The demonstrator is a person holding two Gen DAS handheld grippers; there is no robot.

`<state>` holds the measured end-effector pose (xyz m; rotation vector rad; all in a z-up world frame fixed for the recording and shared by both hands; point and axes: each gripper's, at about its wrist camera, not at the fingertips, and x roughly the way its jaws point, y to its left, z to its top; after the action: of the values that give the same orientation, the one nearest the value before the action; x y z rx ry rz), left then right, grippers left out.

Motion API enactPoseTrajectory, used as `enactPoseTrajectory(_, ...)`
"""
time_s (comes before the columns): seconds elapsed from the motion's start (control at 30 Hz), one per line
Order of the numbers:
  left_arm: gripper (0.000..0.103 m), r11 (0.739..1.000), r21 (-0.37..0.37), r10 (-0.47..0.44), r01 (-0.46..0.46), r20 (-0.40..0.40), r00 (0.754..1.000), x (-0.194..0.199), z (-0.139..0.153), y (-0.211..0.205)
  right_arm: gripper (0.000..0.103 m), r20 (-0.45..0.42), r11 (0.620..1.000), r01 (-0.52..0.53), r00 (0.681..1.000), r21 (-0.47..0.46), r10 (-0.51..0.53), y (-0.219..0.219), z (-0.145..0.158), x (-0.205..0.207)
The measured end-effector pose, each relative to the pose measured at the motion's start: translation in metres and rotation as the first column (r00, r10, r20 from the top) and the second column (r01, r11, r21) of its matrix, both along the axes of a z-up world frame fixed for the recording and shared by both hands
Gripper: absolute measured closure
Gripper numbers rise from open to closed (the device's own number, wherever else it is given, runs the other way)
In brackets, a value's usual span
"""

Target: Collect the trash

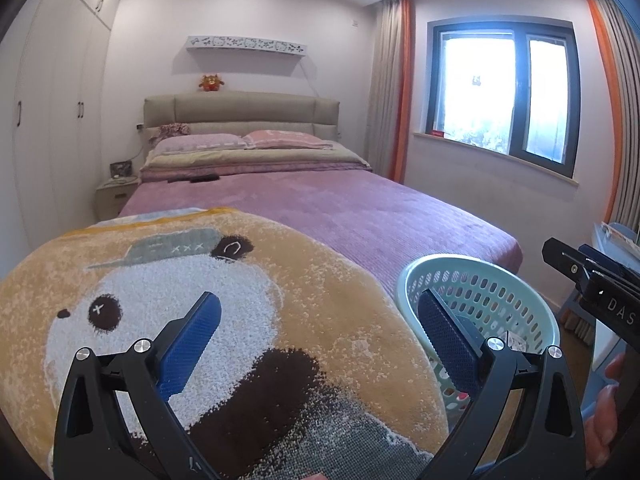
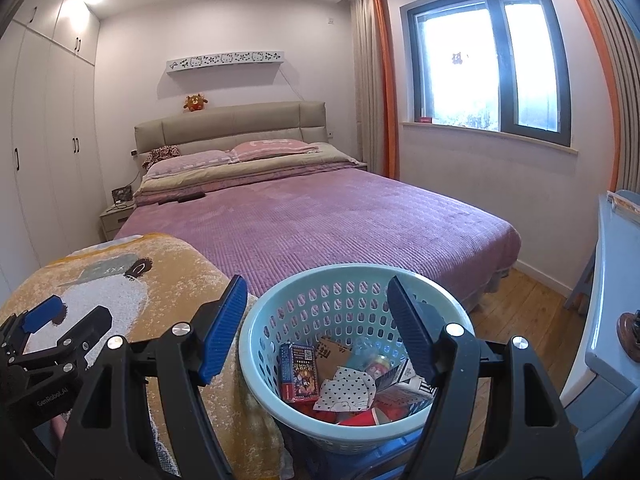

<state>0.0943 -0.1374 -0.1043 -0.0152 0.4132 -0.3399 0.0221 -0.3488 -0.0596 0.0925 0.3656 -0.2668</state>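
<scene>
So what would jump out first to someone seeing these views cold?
Probably the panda blanket, spread in the foreground left of the basket. Next, the pale green basket itself, holding trash, with the open right gripper over it. Behind them, the bed with its purple cover fills the room.

Bedroom. Wide bed with purple quilted cover (image 2: 320, 224) fills the middle; beige padded headboard (image 2: 232, 124) at the far wall, pink pillows (image 2: 272, 148) below it. Small orange plush toy (image 2: 195, 102) sits on top of the headboard; white cut-out wall shelf (image 2: 224, 60) above. Yellow panda-print fleece blanket (image 1: 200, 320) lies near left. Dark-framed window (image 2: 488, 60) right, orange-edged curtains (image 2: 384, 80) beside it. White wardrobe (image 2: 44, 140) left. Beige nightstand (image 2: 114, 218) by the bed's far-left corner.
</scene>
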Motion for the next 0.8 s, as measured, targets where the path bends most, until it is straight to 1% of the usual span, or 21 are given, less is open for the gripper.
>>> enactPoseTrajectory(0.1, 0.007, 1.0, -0.001, 0.008, -0.008, 0.004, 1.0, -0.0011, 0.0003, -0.0003, 0.034, -0.002, 1.0, 0.0, 1.0, -0.002, 0.0, 0.0007, -0.0006, 0.0007)
enactPoseTrajectory(0.23, 0.007, 1.0, 0.003, 0.016, -0.016, -0.003, 1.0, 0.0006, 0.0002, -0.0023, 0.034, -0.005, 0.999, 0.014, 1.0, -0.03, -0.015, 0.0052, -0.0021, 0.0019)
enactPoseTrajectory(0.8, 0.007, 1.0, 0.0, 0.018, -0.018, -0.003, 1.0, 0.0005, 0.0009, -0.0019, 0.034, -0.012, 1.0, -0.002, 1.0, -0.028, 0.002, 0.0092, -0.0037, 0.0001)
